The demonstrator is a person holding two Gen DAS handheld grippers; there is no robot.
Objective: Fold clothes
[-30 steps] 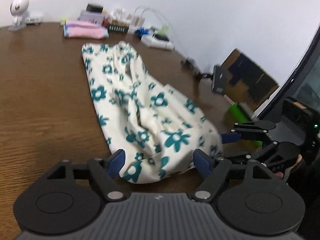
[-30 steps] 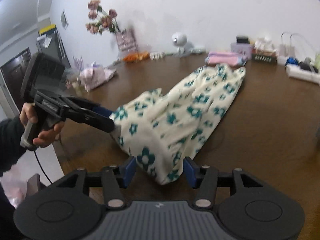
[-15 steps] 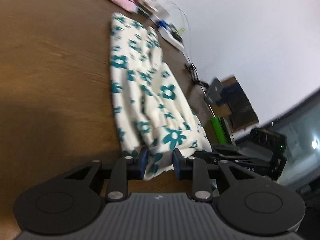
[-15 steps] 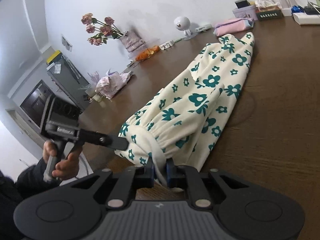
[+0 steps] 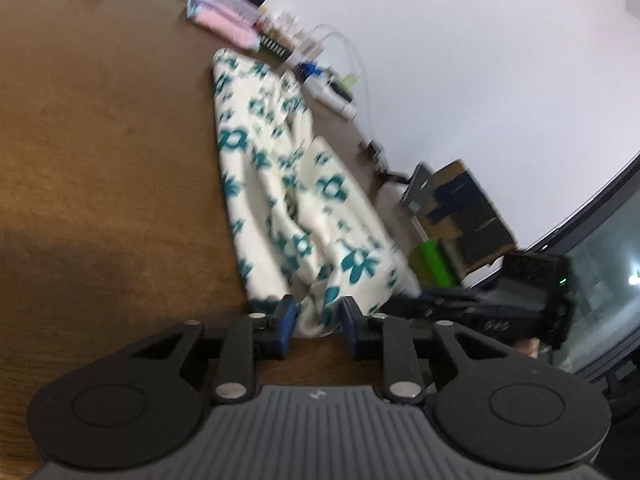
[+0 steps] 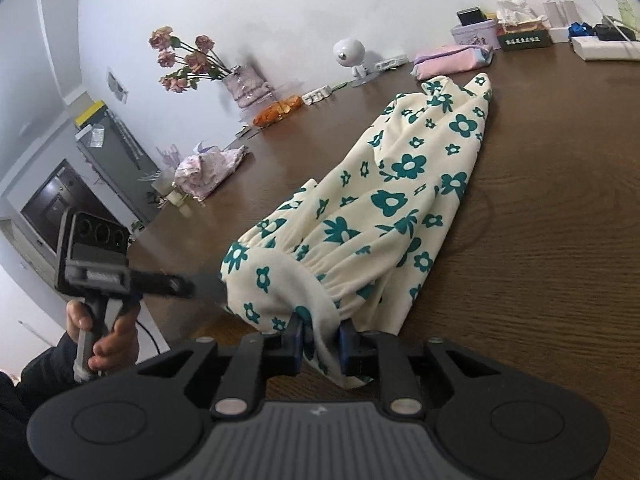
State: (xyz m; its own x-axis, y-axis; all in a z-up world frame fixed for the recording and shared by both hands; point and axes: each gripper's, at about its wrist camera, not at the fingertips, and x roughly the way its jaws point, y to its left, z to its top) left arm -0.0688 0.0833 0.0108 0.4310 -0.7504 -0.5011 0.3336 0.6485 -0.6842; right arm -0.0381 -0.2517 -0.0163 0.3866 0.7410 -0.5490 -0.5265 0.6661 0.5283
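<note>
**Both grippers now on the trouser waistband**

Since a second ago we have brought both grippers from standing wide apart to pinching cloth. Our left gripper (image 5: 316, 322) is closing, with the near edge of the flowered trousers (image 5: 288, 184) between its blue pads. Our right gripper (image 6: 322, 340) is clamped on a bunched fold of the waistband, its jaws opening slightly. The trousers lie lengthwise on the brown table (image 6: 560, 264), legs reaching toward the pink pouch (image 6: 452, 60) by the wall.
</note>
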